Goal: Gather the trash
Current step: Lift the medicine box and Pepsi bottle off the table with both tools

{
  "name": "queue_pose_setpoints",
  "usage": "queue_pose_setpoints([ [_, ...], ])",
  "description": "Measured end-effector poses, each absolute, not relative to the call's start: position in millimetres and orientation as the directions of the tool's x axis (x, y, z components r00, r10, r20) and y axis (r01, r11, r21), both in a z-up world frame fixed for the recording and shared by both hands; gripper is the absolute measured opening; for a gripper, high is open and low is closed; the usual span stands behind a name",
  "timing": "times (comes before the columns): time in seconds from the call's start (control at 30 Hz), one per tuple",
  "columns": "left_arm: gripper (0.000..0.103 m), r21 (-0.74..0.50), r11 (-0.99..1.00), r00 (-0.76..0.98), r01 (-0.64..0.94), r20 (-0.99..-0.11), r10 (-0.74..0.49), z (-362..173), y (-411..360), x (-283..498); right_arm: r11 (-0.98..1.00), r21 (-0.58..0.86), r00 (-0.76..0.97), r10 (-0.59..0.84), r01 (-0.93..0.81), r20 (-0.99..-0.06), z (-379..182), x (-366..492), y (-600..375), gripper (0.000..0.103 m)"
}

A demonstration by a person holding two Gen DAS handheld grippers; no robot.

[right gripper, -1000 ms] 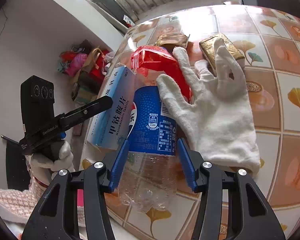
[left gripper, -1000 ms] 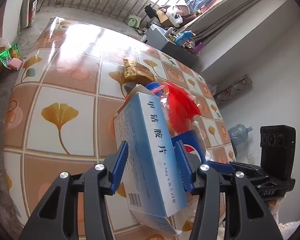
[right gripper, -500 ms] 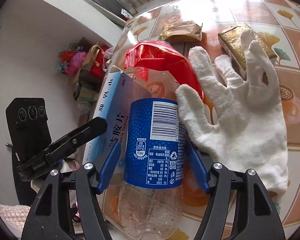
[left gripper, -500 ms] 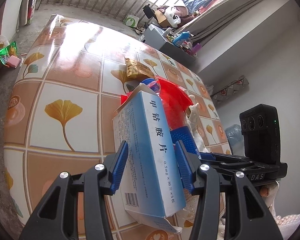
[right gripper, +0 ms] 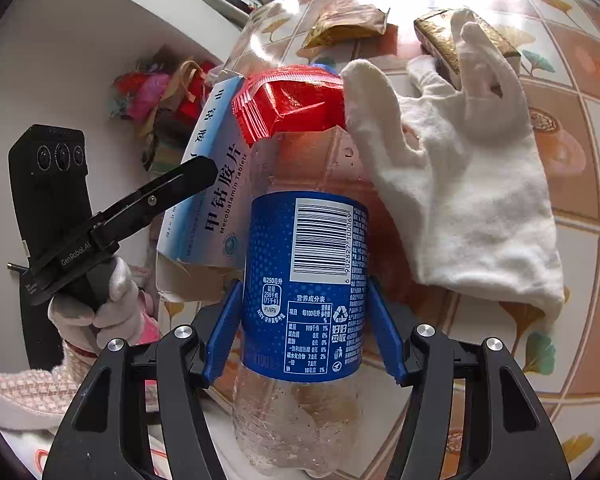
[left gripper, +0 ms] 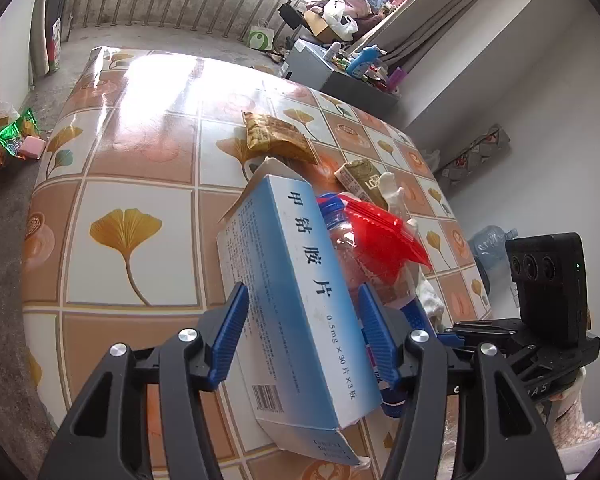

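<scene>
A blue-and-white medicine box (left gripper: pixel 300 300) lies tilted between the pads of my left gripper (left gripper: pixel 303 288). Its jaws are opening, and a thin gap shows beside the right pad. To the box's right lies a clear plastic bottle (right gripper: pixel 304 280) with a blue label. My right gripper (right gripper: pixel 305 282) is closing on it, both pads against the label. A crumpled red wrapper (right gripper: pixel 296 104) rests on the bottle's far end. A white glove (right gripper: pixel 460 184) lies flat to the bottle's right. The box (right gripper: pixel 216 208) leans against the bottle's left side, with a left gripper finger (right gripper: pixel 196 172) over it.
A gold snack packet (left gripper: pixel 276 136) and a gold carton (left gripper: pixel 360 180) lie farther out on the tiled table (left gripper: pixel 140 160). The glove's fingers cover part of the carton (right gripper: pixel 460 36). The table's near-left edge drops to a floor with bags and litter (left gripper: pixel 12 144).
The left jaws have spread off the box. The right gripper has slid farther along the bottle; its jaws widened, then came back in, and the bottle rolled to show its barcode.
</scene>
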State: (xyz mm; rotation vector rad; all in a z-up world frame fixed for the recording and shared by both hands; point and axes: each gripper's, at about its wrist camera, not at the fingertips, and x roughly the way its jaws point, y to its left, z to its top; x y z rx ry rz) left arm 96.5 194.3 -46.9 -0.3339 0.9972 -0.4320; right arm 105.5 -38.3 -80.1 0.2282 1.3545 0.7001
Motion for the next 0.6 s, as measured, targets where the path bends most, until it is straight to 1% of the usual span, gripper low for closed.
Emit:
queue_pose_setpoints([
  [0.1,0.058,-0.416,0.885,0.466,0.207,-0.754,-0.464,-48.9,183.8,97.7,0.778,0.543,0.058,0.587,-0.316,-0.808,-81.0,105.5,-37.9,0.058],
  [0.2,0.059,-0.382,0.897,0.479,0.223,-0.758,-0.442,-48.7,177.0,99.5,0.767,0.571,0.057,0.610,-0.294,-0.790,-84.6,105.5,-49.7,0.058],
  [0.27,0.060,-0.368,0.904,0.485,0.219,-0.763,-0.428,-48.8,175.0,101.6,0.751,0.600,0.046,0.634,-0.275,-0.772,-90.0,104.9,-56.7,0.057],
  [0.3,0.059,-0.363,0.907,0.490,0.213,-0.764,-0.421,-48.2,175.6,102.2,0.743,0.613,0.047,0.646,-0.270,-0.762,-90.5,105.3,-58.5,0.056],
  [0.37,0.053,-0.351,0.914,0.513,0.205,-0.757,-0.406,-45.2,178.3,101.8,0.728,0.636,0.052,0.667,-0.257,-0.743,-90.9,106.3,-63.0,0.055],
  [0.43,0.045,-0.343,0.918,0.530,0.198,-0.751,-0.395,-41.2,183.2,101.7,0.677,0.697,0.055,0.725,-0.236,-0.686,-90.2,106.4,-70.9,0.055],
  [0.5,0.039,-0.349,0.919,0.539,0.181,-0.746,-0.390,-37.4,192.2,102.4,0.611,0.760,0.067,0.787,-0.222,-0.613,-86.1,107.1,-79.6,0.055],
  [0.6,0.037,-0.389,0.908,0.556,0.156,-0.725,-0.407,-30.4,205.2,102.4,0.508,0.827,0.103,0.860,-0.240,-0.499,-70.5,107.4,-92.5,0.055],
])
